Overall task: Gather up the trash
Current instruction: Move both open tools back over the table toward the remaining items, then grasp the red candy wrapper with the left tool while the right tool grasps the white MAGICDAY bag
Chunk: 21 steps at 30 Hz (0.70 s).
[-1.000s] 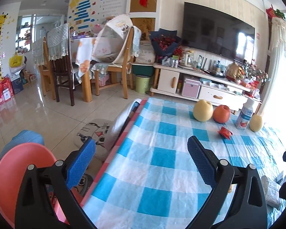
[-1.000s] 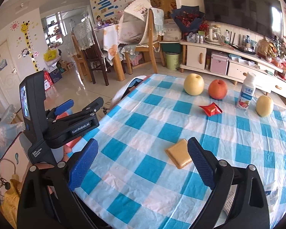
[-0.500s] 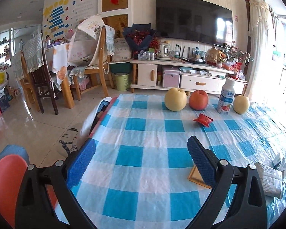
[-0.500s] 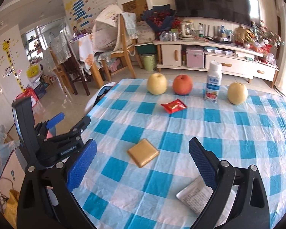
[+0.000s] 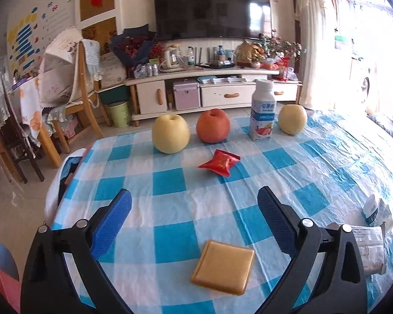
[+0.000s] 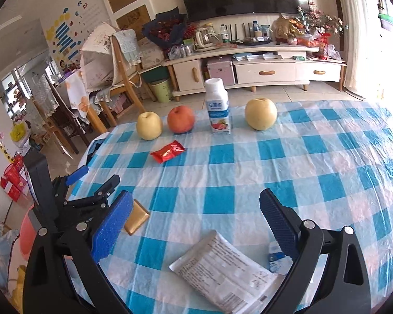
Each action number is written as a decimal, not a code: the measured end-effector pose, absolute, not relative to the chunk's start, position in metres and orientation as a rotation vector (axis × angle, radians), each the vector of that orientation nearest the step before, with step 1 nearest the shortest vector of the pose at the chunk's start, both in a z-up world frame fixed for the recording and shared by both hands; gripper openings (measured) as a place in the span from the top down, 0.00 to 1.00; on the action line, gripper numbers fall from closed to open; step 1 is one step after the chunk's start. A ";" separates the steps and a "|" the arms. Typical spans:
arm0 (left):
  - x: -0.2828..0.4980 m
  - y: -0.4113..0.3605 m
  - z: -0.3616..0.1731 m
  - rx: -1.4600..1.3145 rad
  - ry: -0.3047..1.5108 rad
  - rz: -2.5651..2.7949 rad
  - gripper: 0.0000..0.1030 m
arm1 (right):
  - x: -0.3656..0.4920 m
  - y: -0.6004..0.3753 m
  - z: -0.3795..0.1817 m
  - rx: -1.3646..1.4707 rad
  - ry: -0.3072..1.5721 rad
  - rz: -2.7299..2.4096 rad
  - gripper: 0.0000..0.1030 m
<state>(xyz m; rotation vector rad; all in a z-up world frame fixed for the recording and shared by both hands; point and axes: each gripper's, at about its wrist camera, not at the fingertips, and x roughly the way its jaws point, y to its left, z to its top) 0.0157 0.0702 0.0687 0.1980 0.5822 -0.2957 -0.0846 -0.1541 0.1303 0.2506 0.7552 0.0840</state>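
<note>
A flat gold packet (image 5: 223, 267) lies on the checked tablecloth just below my open, empty left gripper (image 5: 194, 204); it also shows in the right wrist view (image 6: 136, 217), partly behind my left finger pad. A red snack wrapper (image 5: 220, 162) lies further in, also seen in the right wrist view (image 6: 167, 151). A white printed sachet (image 6: 222, 269) lies under my open, empty right gripper (image 6: 196, 206); it shows at the left wrist view's right edge (image 5: 369, 251). The left gripper (image 6: 91, 183) appears at the table's left edge.
Two yellow apples (image 5: 170, 133) (image 5: 293, 119), a red apple (image 5: 213, 129) and a white drink bottle (image 5: 262, 110) stand in a row at the table's far side. A small crumpled blue-white wrapper (image 6: 276, 257) lies beside the sachet. A pink bin (image 6: 27, 235) sits off the left edge.
Both grippers swung rightward and moved in over the table. The gold packet now sits between the left fingers' view and the white sachet under the right gripper. Both stayed open.
</note>
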 end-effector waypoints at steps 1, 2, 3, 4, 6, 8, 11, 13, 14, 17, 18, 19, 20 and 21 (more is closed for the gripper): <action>0.021 0.062 0.066 0.224 0.588 -0.309 0.05 | -0.086 -0.161 0.127 0.240 0.767 0.070 0.06; 0.026 0.054 0.063 0.250 0.595 -0.320 0.05 | -0.088 -0.168 0.123 0.226 0.782 0.053 0.06; 0.034 0.046 0.059 0.274 0.610 -0.335 0.05 | -0.090 -0.175 0.117 0.206 0.799 0.034 0.06; 0.040 0.041 0.057 0.282 0.623 -0.344 0.05 | -0.092 -0.183 0.112 0.188 0.813 0.014 0.06; 0.053 0.031 0.051 0.294 0.643 -0.354 0.05 | -0.095 -0.200 0.100 0.167 0.845 -0.012 0.06; 0.063 0.026 0.049 0.286 0.661 -0.367 0.05 | -0.096 -0.218 0.088 0.184 0.890 -0.014 0.07; 0.080 0.014 0.045 0.307 0.675 -0.364 0.05 | -0.097 -0.238 0.069 0.223 0.960 -0.017 0.06; 0.093 0.006 0.040 0.324 0.701 -0.366 0.05 | -0.099 -0.246 0.060 0.249 0.978 -0.025 0.07; 0.100 0.004 0.039 0.316 0.718 -0.374 0.05 | -0.100 -0.247 0.056 0.252 0.990 -0.018 0.07; 0.115 -0.002 0.034 0.301 0.750 -0.381 0.05 | -0.099 -0.239 0.044 0.220 1.027 0.007 0.13; 0.119 -0.005 0.033 0.305 0.753 -0.380 0.05 | -0.097 -0.237 0.039 0.212 1.045 0.012 0.19; 0.122 -0.008 0.031 0.308 0.760 -0.383 0.05 | -0.096 -0.236 0.032 0.210 1.068 0.020 0.21; 0.125 -0.010 0.030 0.312 0.766 -0.385 0.05 | -0.095 -0.235 0.027 0.209 1.086 0.026 0.21; 0.127 -0.012 0.028 0.316 0.770 -0.384 0.05 | -0.094 -0.235 0.023 0.204 1.098 0.025 0.21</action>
